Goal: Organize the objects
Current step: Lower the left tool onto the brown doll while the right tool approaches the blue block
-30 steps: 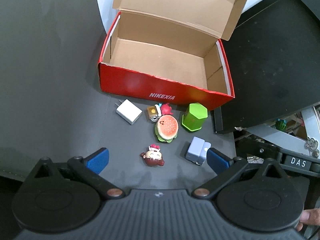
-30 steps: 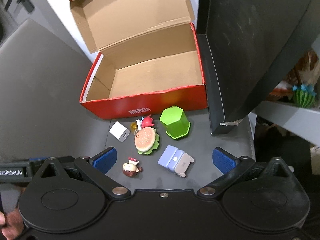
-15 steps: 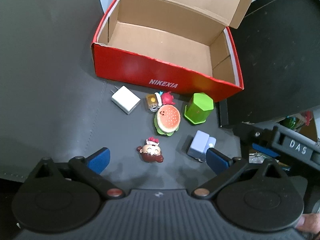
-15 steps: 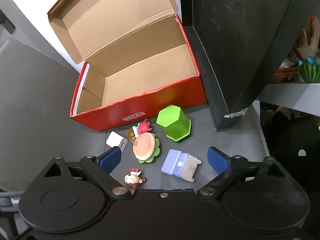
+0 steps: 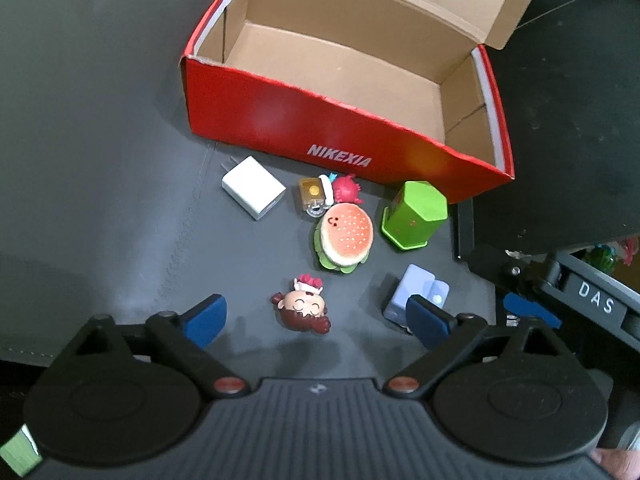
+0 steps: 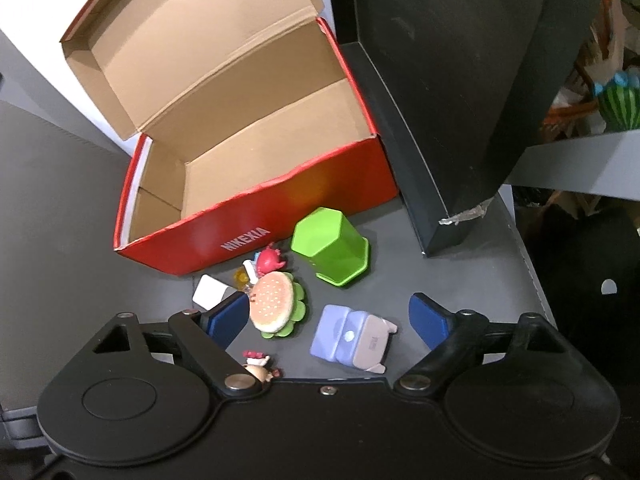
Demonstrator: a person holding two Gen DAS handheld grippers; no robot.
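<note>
An open, empty red shoebox (image 5: 280, 120) (image 6: 256, 224) stands on the dark table. In front of it lie a white charger (image 5: 253, 193) (image 6: 209, 291), a small amber item (image 5: 310, 196), a red crab toy (image 5: 346, 189) (image 6: 269, 261), a burger toy (image 5: 345, 236) (image 6: 273, 306), a green hexagonal cup (image 5: 414, 216) (image 6: 329, 251), a girl-head figure (image 5: 304, 310) (image 6: 259, 366) and a lilac block (image 5: 416, 294) (image 6: 352, 338). My left gripper (image 5: 316, 318) is open, above the girl-head figure. My right gripper (image 6: 328, 320) is open, over the lilac block and burger.
A big black box (image 6: 440, 80) (image 5: 568, 120) stands right of the shoebox. A grey shelf (image 6: 580, 160) with a watermelon toy (image 6: 620, 100) lies at the far right. A black labelled bar (image 5: 592, 300) is at the table's right edge.
Both grippers have moved forward and lower towards the toys. The shoebox and toys appear larger. Nothing was picked up; the objects have not moved.
</note>
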